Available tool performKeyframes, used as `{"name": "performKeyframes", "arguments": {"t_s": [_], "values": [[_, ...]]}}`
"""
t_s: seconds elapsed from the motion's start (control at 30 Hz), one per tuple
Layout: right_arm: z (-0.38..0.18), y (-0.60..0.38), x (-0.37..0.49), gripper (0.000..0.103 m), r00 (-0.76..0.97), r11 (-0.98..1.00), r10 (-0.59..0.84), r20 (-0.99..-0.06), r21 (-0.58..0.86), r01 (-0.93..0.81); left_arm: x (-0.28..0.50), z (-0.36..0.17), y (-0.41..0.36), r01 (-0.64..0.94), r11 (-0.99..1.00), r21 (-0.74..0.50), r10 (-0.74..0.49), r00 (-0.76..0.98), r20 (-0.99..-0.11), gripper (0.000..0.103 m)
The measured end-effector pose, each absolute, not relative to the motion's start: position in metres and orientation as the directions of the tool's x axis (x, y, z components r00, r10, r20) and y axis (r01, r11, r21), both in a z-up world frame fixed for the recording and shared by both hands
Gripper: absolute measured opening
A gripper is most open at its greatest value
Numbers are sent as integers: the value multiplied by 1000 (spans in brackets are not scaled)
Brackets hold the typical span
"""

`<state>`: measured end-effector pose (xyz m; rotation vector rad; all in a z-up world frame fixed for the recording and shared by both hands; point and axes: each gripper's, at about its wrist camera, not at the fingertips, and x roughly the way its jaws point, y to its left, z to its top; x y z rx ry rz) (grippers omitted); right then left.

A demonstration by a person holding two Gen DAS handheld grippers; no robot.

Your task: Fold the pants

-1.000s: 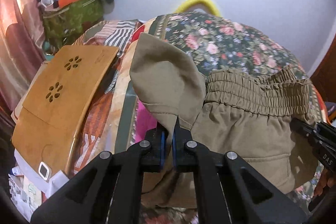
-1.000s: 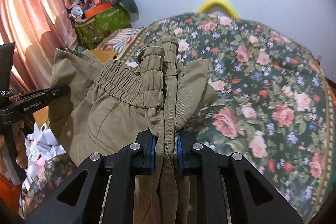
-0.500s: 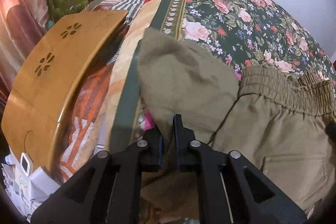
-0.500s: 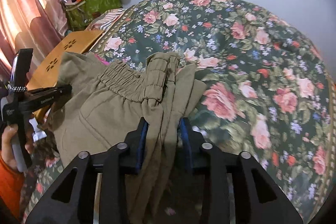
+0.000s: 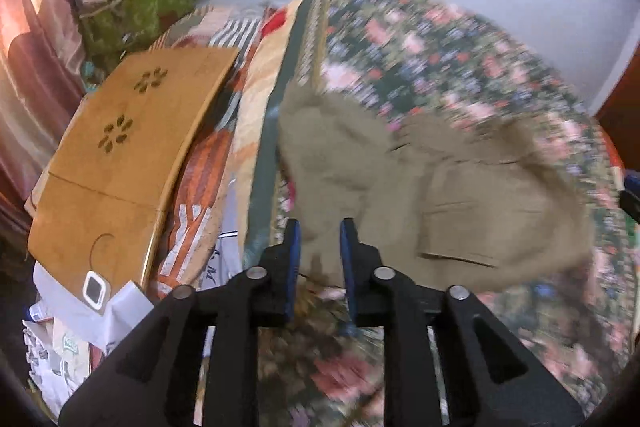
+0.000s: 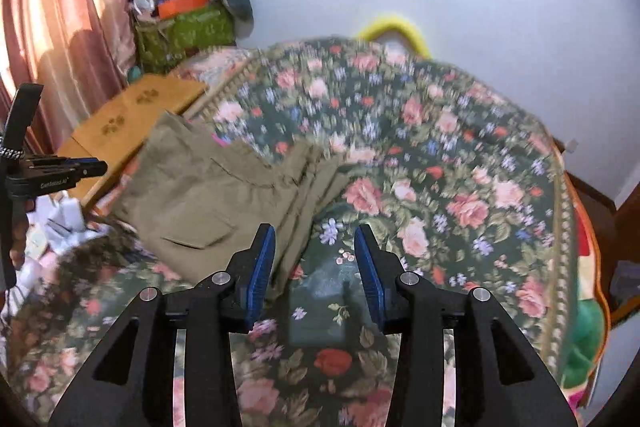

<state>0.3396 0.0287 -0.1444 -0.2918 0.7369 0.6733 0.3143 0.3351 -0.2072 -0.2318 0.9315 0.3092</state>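
The khaki pants [image 5: 420, 183] lie folded in a pile on the flowered bedspread [image 5: 440, 47], near its left edge. They also show in the right wrist view [image 6: 216, 187]. My left gripper [image 5: 319, 227] is open, its fingers apart just in front of the near edge of the pants, holding nothing. My right gripper [image 6: 315, 231] is open and empty, above the bedspread [image 6: 440, 167] just right of the pants. The left gripper [image 6: 86, 169] shows at the left edge of the right wrist view.
A wooden lap table [image 5: 120, 155] lies left of the bed, over papers and bags [image 5: 72, 323]. A green bag piled with clutter [image 6: 188, 27] stands in the far corner by the pink curtain [image 6: 60, 7]. A yellow hoop [image 6: 396, 27] is behind the bed.
Both grippers have opened and let go of the pants, which now lie on the bedspread. Both grippers have pulled back a little from the cloth.
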Motion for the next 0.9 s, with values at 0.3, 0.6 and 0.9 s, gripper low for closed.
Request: {"name": "performKeyframes", "arguments": {"t_s": [0.3,0.6,0.9], "values": [[-40,-7,245,37,621,706,623,-475,-1,-709,222,-68,252,-225,970,-94,124,787,-605,28],[26,-40,140,37,630,648,743,-228,5,-762,107,19,175,-170,985,-33,147,920,-363,28],[33,-55,78,39,652,658,748,-125,13,-753,24,42,128,-188,982,-12,182,962,-202,65]]}}
